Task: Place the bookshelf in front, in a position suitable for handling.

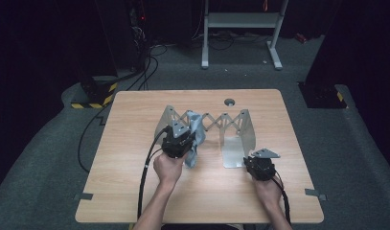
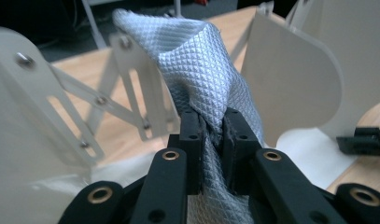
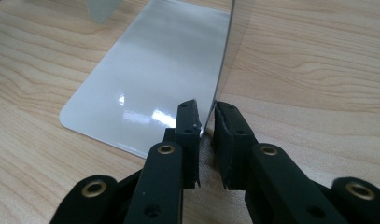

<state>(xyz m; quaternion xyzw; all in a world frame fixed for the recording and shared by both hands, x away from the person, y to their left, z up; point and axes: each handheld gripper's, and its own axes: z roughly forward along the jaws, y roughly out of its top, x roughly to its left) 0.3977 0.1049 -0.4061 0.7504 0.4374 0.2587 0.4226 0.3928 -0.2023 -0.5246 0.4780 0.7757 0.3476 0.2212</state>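
A grey cloth (image 2: 197, 60) with a fine, diamond-quilted weave bunches up into a soft peak between the thin metal plates of a folding rack (image 1: 240, 125), whose upright panels are joined by a riveted scissor lattice. The rack stands on a pale wood-grain worktop (image 1: 135, 143) with rounded corners. The left gripper (image 2: 210, 122) has its black jaws nearly together, pinching a fold of the cloth tight. The right gripper (image 3: 205, 115) holds its jaws close on either side of the upright edge of a smooth, glossy panel (image 3: 155, 70) with rounded corners; whether the pads press it cannot be told
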